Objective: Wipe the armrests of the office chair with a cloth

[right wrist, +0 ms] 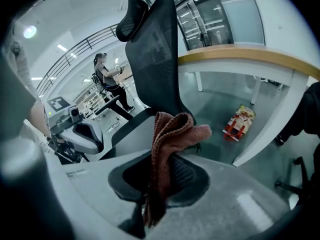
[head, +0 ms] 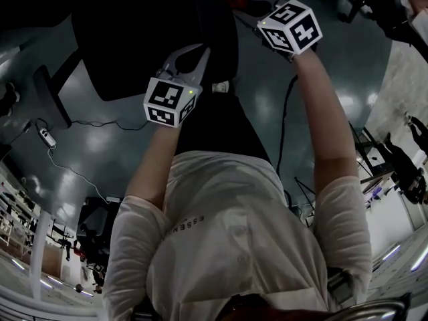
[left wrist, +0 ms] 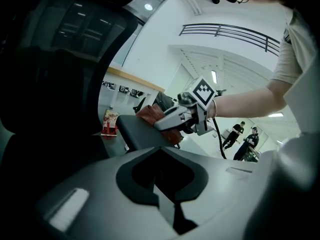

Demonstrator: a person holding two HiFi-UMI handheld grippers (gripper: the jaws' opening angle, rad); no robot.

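Rust-red cloth [right wrist: 169,144] | clamped in right tongs [right wrist: 151,204] | long axis upright, top flopped

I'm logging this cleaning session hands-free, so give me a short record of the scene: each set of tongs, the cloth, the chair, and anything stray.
Left tongs: shut, nothing between them
Right tongs: shut on the cloth
Cloth: reddish-brown, folded, resting on the armrest
Armrest: dark pad, cloth on its top
Office chair: black mesh back with a headrest
Stray item: red snack packet lying on the floor
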